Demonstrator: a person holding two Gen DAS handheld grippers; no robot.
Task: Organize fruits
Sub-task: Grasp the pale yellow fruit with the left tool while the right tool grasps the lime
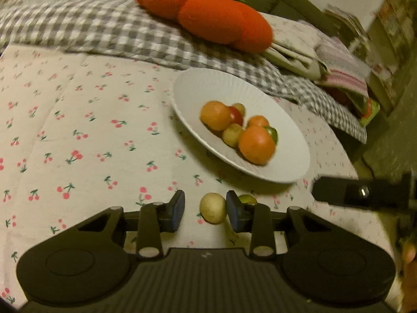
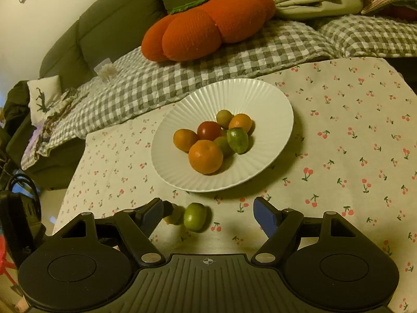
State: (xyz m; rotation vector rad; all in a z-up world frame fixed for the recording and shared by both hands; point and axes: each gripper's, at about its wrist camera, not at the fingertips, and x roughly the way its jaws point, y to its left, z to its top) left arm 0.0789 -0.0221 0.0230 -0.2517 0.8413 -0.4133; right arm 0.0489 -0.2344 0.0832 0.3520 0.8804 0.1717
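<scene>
Dim yellowish light; olive sofa (image 2: 86,34) at 11 o'clock, grey gingham blanket (image 2: 182,65), orange pumpkin cushion (image 2: 206,26), pale wall (image 2: 34,26) at 10 o'clock.

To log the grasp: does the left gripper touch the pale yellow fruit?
Cannot tell. In the left wrist view the fruit sits against one finger; the picture is blurred.

We see a pale yellow fruit (image 1: 212,208) between our left fingers' blue pads (image 1: 179,206); a green fruit (image 2: 195,216) between our right ones. Beyond them, a white ribbed plate (image 2: 179,172) holds orange, red and green fruits on a red-cherry-printed cloth (image 2: 351,140).
</scene>
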